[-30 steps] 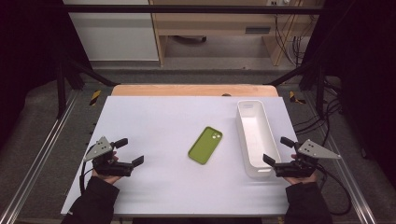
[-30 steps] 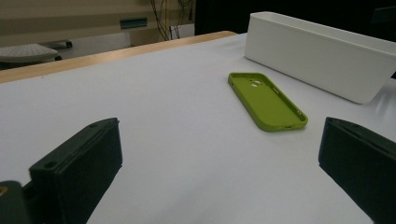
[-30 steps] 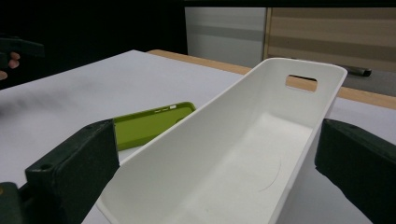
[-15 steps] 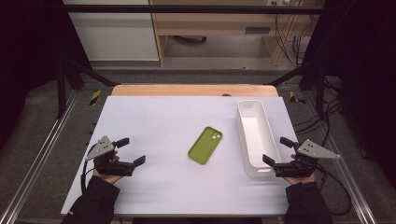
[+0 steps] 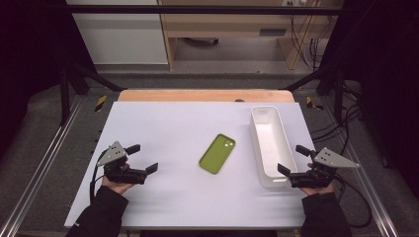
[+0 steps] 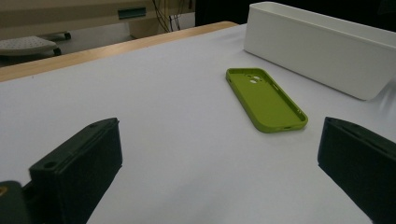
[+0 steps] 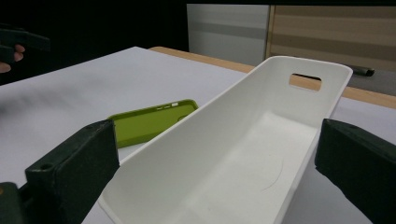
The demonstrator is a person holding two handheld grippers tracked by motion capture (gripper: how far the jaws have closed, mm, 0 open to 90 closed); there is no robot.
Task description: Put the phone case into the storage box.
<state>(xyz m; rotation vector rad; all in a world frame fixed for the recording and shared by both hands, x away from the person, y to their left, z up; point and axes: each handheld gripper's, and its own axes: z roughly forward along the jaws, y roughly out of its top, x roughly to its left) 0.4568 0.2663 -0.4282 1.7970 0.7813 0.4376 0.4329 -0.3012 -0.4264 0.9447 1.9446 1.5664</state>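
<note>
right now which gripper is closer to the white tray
Right. The right gripper sits at the near end of the white tray, its open jaws almost at the rim. The left gripper is far across the table, beyond the green phone case.

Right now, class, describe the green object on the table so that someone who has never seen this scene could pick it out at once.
Start with the white table and find the long white bin near its right edge. Just left of that bin, apart from it, lies the phone case, flat with its hollow side up. It is the one olive-green thing there, thin, with rounded corners and a camera cut-out at its far end.
</note>
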